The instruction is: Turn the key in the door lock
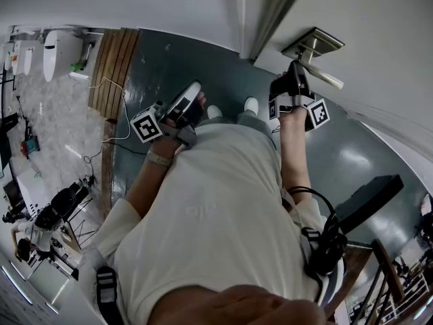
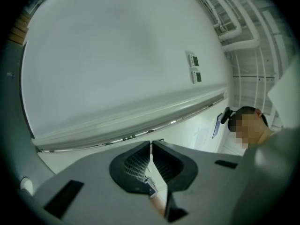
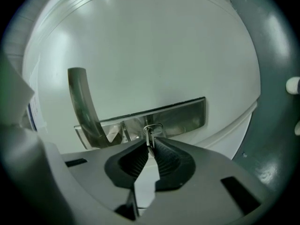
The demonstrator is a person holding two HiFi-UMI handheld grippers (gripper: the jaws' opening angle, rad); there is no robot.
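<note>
As right hand-held gripper (image 3: 150, 143) points level, jaws pinch key (image 3: 151, 131) in lock (image 3: 183, 114) | left hand-held gripper (image 2: 150, 146) closed, empty

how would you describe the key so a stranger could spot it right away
Start at the white door and find the long brushed-metal lock plate on it, with the curved lever handle at one end. The key sticks out of that plate beside the handle's base, pinched in the jaws of the right gripper. It is the only small, thin piece there, with a looped silver head.
</note>
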